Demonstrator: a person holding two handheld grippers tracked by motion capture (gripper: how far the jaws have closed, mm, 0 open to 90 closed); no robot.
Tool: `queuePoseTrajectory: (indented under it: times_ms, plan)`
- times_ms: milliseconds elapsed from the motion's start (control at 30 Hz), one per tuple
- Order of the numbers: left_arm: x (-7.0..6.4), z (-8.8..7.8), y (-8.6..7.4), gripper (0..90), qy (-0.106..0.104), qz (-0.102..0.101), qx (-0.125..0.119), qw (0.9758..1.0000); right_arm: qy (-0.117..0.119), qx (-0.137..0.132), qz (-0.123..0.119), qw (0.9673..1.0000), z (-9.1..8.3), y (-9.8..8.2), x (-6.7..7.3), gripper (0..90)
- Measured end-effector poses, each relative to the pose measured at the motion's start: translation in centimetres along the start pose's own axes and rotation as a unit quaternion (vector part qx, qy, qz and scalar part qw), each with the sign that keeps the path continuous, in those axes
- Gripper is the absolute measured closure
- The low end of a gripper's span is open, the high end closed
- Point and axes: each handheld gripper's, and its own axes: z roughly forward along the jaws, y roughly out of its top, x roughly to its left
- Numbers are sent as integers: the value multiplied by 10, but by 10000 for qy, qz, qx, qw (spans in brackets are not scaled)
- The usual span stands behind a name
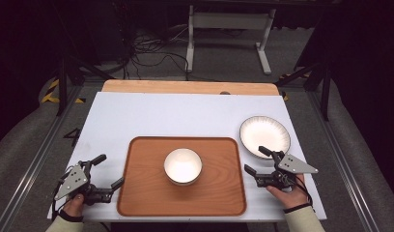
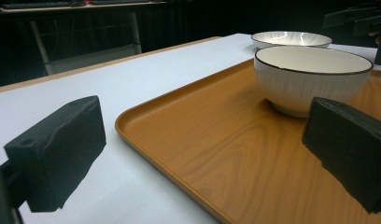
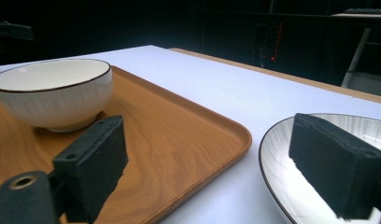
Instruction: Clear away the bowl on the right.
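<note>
A white bowl point(image 1: 183, 166) point(image 2: 312, 77) point(image 3: 53, 93) with a dark rim stands in the middle of a brown wooden tray point(image 1: 142, 193) point(image 2: 226, 140) point(image 3: 179, 126). To the tray's right a white plate point(image 1: 264, 137) point(image 2: 291, 38) point(image 3: 282, 154) lies on the table. My left gripper point(image 1: 108, 171) point(image 2: 202, 158) is open at the tray's left edge, nothing between its jaws. My right gripper point(image 1: 258, 160) point(image 3: 216, 172) is open between the tray's right edge and the plate's near rim, holding nothing.
The white table top point(image 1: 185, 116) stretches free behind the tray. A wooden strip point(image 1: 185, 87) runs along its far edge. Beyond it stand a white frame point(image 1: 229, 29) and cables on the floor.
</note>
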Motion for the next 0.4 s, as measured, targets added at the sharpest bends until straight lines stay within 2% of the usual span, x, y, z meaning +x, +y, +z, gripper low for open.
queuePoseTrajectory:
  times_ms: [167, 400]
  plan:
    - [0, 0, 0, 3, -1, 1, 12, 10000, 53, -74, 18, 10000, -1, -1, -1, 41]
    - [1, 0, 0, 3, -8, 10, 30, 10000, 105, -22, -105, 9999, 0, -1, 1, 29]
